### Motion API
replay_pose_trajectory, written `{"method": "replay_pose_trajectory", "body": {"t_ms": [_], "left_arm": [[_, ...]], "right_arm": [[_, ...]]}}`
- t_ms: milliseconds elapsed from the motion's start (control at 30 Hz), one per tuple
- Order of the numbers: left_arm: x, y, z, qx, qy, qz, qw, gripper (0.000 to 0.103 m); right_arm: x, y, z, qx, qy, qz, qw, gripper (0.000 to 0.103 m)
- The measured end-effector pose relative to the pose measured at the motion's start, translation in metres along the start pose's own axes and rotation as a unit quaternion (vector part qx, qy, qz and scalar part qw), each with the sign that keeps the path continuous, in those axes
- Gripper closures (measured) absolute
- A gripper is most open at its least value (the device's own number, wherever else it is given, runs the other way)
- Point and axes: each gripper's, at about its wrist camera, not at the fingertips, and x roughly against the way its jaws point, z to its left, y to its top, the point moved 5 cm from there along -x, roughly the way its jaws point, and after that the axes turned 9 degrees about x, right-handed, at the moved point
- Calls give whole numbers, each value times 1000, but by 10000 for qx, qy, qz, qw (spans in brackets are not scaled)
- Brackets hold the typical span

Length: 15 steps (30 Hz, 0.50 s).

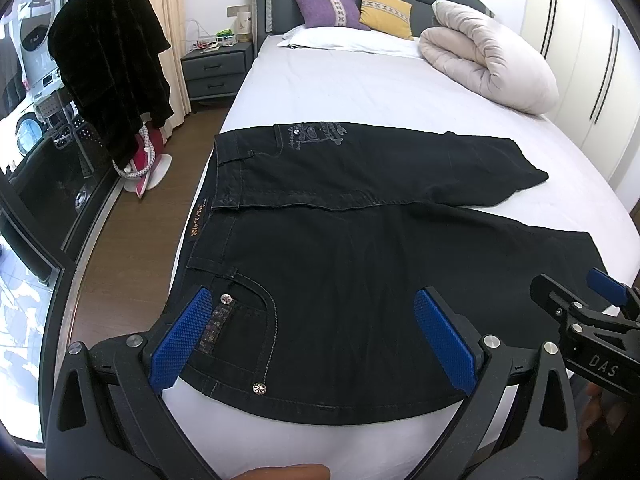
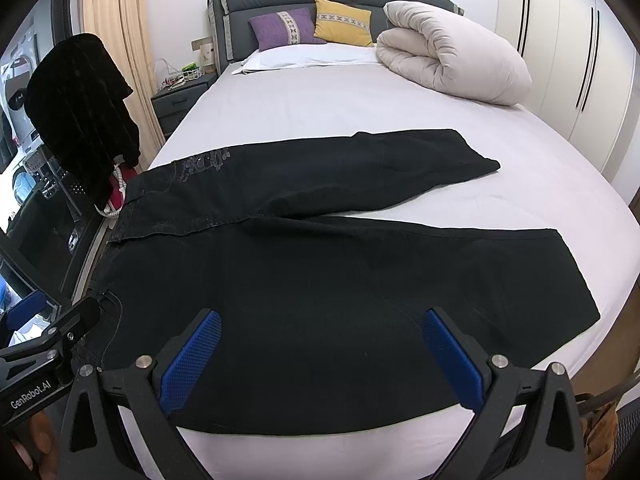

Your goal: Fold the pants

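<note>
Black pants (image 1: pixel 340 248) lie flat on the white bed (image 1: pixel 360 92), waistband at the left edge, both legs spread out to the right. They also show in the right wrist view (image 2: pixel 320 272). My left gripper (image 1: pixel 314 312) is open and empty, over the near pocket and hip by the waistband. My right gripper (image 2: pixel 322 330) is open and empty, over the near leg's thigh close to the near bed edge. The right gripper (image 1: pixel 600 300) also shows at the right of the left wrist view, and the left gripper (image 2: pixel 60 328) at the left of the right wrist view.
A rolled beige duvet (image 1: pixel 488 56) and purple and yellow pillows (image 1: pixel 332 8) sit at the head of the bed. A nightstand (image 1: pixel 216 68), a dark garment on a rack (image 1: pixel 108 60) and wood floor (image 1: pixel 132 248) are left of the bed. White wardrobes (image 2: pixel 568 48) stand at the right.
</note>
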Motion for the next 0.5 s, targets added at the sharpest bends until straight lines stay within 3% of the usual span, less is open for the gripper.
{"method": "replay_pose_trajectory", "body": {"t_ms": [500], "left_arm": [[4, 2, -6, -18, -3, 43, 10000, 0]], "right_arm": [[0, -1, 0, 4, -1, 21, 10000, 0]]}}
